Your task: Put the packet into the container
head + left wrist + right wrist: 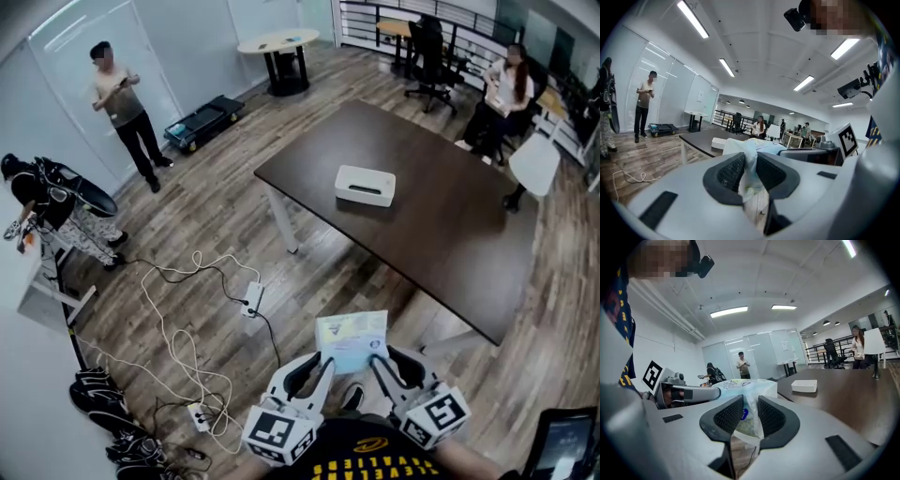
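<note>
Left claw and right claw each clamp 1 lower corner of the packet, held in air above the floor; white container lies well apart on the dark desk; packet likely light, soft, crinkly film; hold its edge seams.

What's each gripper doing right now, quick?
Left gripper: closed on the packet.
Right gripper: closed on the same packet.

Bright, even light comes from ceiling strip lights high above the left tool. Both gripper views bulge and darken toward their edges; the head view looks soft.
</note>
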Available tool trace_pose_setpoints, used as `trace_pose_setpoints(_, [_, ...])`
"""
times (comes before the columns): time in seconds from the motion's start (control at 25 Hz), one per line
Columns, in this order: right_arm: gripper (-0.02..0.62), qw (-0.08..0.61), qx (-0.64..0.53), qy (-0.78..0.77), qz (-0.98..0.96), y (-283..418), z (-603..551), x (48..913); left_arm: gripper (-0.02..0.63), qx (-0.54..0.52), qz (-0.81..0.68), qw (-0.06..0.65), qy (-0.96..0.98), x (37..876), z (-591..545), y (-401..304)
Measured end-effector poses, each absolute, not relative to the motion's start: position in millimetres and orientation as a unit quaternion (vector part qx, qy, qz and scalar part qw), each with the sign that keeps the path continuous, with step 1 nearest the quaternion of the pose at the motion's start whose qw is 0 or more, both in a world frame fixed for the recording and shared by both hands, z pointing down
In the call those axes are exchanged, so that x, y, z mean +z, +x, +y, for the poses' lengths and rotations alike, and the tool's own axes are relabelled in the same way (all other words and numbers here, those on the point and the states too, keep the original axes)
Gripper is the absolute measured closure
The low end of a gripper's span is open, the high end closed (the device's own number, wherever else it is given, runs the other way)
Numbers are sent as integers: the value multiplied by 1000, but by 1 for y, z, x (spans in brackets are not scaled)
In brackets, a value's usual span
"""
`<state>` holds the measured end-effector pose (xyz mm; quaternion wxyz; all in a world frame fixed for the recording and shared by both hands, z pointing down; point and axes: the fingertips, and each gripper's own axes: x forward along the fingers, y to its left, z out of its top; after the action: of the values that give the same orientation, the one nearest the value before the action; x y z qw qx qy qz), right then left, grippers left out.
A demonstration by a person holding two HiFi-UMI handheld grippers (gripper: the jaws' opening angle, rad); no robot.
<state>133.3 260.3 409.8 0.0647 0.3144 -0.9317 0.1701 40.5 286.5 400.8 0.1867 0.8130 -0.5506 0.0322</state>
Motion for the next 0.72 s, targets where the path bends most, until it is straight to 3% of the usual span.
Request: trace_pose_setpoints(0.72, [489,79,168,335,-924,100,133,423,526,25,-531,196,824,412,154,5])
